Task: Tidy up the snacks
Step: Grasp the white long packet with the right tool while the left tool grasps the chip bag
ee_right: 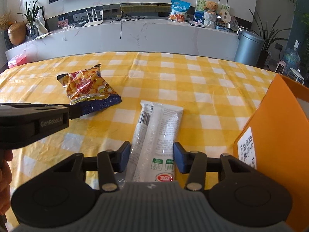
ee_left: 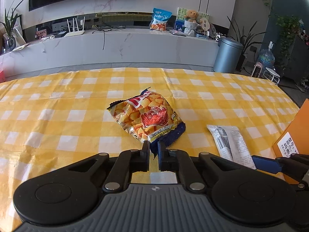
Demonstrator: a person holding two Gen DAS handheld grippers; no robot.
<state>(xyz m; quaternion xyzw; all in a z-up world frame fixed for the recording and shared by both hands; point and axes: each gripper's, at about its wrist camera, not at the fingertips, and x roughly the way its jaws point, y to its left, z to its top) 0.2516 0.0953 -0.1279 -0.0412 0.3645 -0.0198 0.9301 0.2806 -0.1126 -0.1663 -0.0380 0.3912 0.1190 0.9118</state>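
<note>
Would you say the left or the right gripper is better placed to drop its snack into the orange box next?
Right, probably: the right gripper straddles the white packet beside the orange box. The left gripper pinches the chip bag farther away.

The left tongs [ee_left: 153,147] are pinched on the dark blue sealed end of an orange chip bag [ee_left: 146,118], which lies near the middle of the tabletop [ee_left: 58,116] under its yellow-and-white checked cloth. The bag's other end points toward the far edge. To the right, nearer the near edge, a white wrapped packet [ee_left: 230,143] lies flat, well apart from the bag. An orange box [ee_left: 295,133] stands at the right edge, a white label on its side. The right tongs [ee_left: 270,164] enter at lower right, one blue pad just beside the packet's near end.
</note>
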